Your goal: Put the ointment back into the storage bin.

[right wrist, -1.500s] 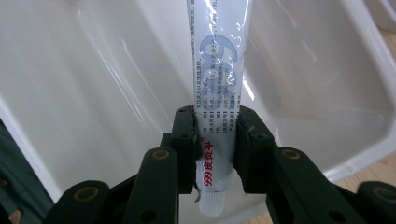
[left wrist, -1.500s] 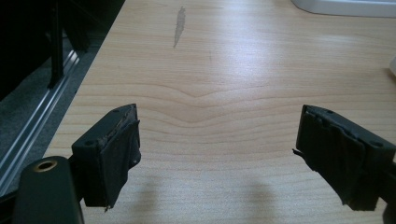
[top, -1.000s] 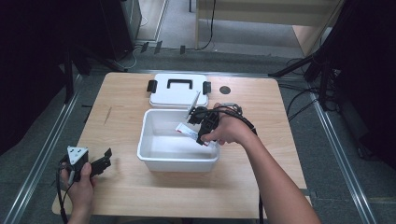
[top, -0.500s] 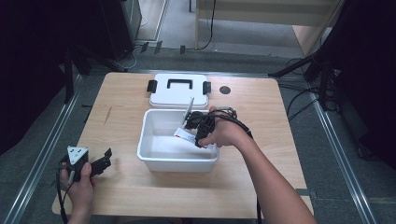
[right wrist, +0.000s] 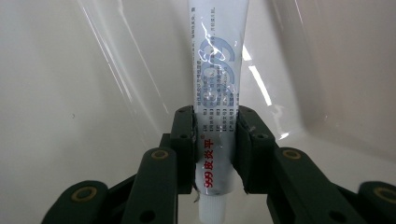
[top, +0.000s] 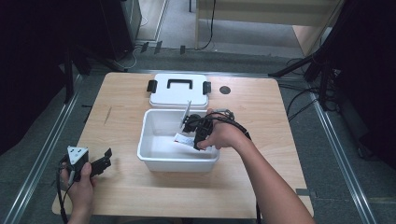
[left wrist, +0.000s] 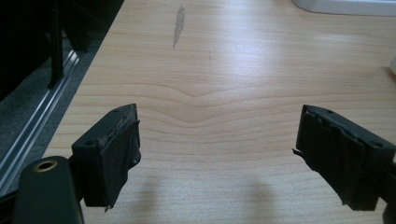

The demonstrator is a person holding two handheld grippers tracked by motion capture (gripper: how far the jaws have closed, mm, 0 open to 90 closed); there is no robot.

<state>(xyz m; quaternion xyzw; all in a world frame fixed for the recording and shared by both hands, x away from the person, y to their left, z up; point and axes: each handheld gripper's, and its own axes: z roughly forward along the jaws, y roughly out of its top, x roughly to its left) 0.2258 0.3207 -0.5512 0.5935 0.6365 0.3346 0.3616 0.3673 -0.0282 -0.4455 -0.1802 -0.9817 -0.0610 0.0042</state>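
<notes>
Lowered deeper into the bin (top: 154, 156) at frame centre, right gripper (right wrist: 215, 140) clamps a tube (right wrist: 217, 79); left gripper (left wrist: 217, 154) rests wide open, empty, lower left.

Overhead table (top: 261, 107) view, 2 close gripper-mounted

The table (top: 261, 112) is pale wood with a wavy grain, and a grey streak (left wrist: 178, 24) marks it. The bin (top: 154, 156) is glossy white, as is the lid (top: 177, 95) with its black handle and clips. The tube (right wrist: 215, 88) is white with grey-blue print and red characters, between black jaws.
</notes>
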